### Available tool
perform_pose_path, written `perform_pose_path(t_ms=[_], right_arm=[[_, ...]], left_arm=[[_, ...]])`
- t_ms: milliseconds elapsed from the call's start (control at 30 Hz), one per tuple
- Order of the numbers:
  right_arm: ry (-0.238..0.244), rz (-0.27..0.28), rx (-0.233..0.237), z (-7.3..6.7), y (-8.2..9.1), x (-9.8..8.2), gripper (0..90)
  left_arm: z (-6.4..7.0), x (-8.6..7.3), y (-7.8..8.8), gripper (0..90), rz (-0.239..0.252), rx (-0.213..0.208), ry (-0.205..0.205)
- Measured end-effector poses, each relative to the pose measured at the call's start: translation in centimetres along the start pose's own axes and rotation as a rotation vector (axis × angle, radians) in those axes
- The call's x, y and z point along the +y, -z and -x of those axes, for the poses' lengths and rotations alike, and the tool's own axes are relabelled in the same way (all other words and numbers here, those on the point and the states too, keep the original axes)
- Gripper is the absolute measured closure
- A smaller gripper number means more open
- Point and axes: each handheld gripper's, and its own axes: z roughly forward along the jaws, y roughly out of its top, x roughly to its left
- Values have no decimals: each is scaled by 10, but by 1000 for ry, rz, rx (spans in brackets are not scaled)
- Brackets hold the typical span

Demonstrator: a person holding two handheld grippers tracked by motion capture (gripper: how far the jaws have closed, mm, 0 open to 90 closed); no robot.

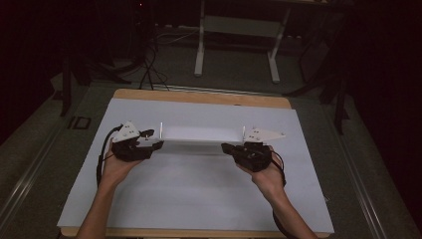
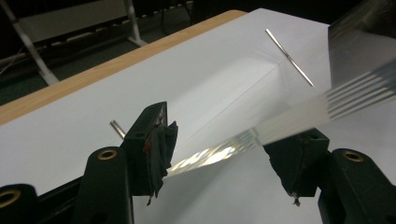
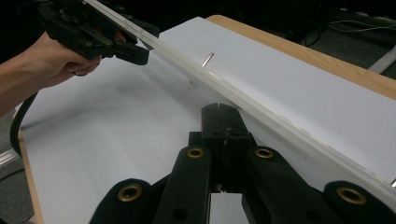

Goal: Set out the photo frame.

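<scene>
My left gripper has its jaws spread, the clear plate passing between them with no pad pressing on it. My right gripper is clenched flat, nothing between its jaws, the plate's edge running just beside its tips. The plate spans the gap between both grippers on the white tabletop, its long axis running from one to the other, with thin metal pins at its ends. I judge the placing done; left is backing both hands clear.
</scene>
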Motion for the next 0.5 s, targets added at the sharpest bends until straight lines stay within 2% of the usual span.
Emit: perform_pose_path(t_ms=[200,500], right_arm=[[-6,4,-13,4,1,1,900],[-17,5,-34,12,1,2,900]], left_arm=[[3,2,-5,455,13,-1,-13],[0,5,-6,474,8,4,1]])
